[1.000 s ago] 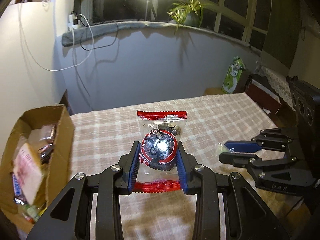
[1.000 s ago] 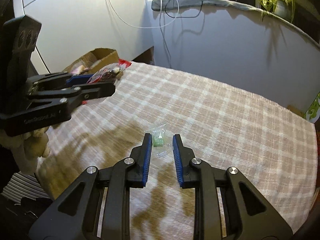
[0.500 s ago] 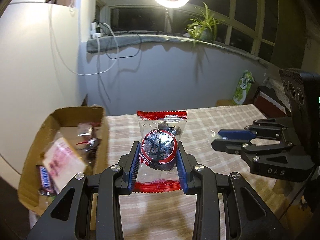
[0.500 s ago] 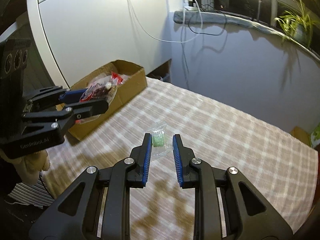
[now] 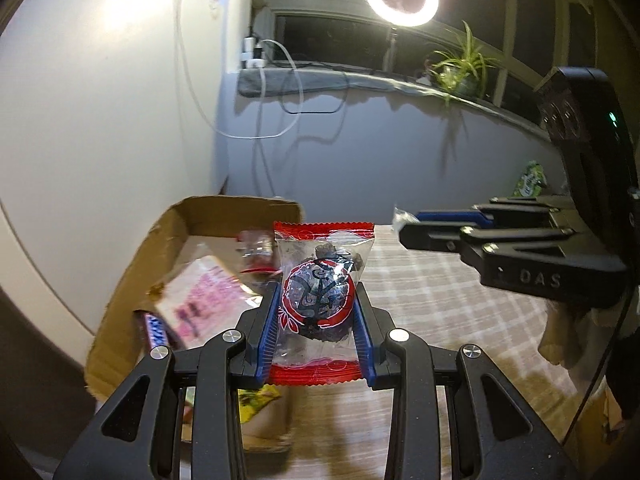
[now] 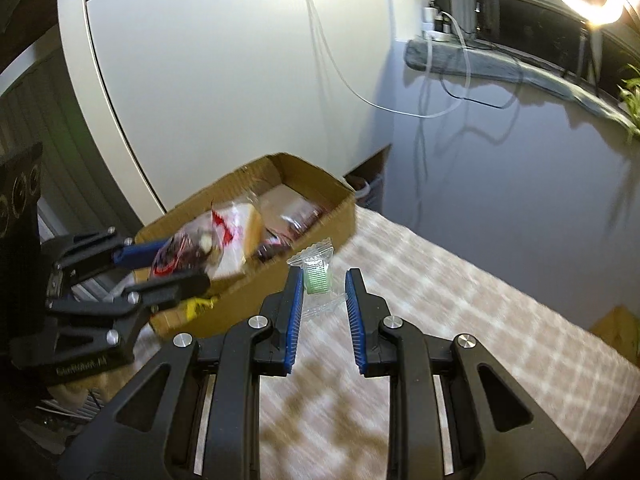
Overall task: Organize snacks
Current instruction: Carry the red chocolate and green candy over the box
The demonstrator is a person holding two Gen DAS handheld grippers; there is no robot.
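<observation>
Beside the cardboard box (image 5: 120, 292), the left gripper (image 5: 316, 312) clamps a red-edged snack packet (image 5: 320, 300) and the right gripper (image 6: 322, 300) pinches a green candy sachet (image 6: 316, 276), both apparently ready to drop in.

Black gripper (image 5: 316, 316), blue pads, silver screws

The left tongs (image 5: 316, 316) clamp a red-edged clear snack packet (image 5: 318, 300) upright just beside the open cardboard box (image 5: 168, 240) on the checked bench (image 5: 440, 304).
</observation>
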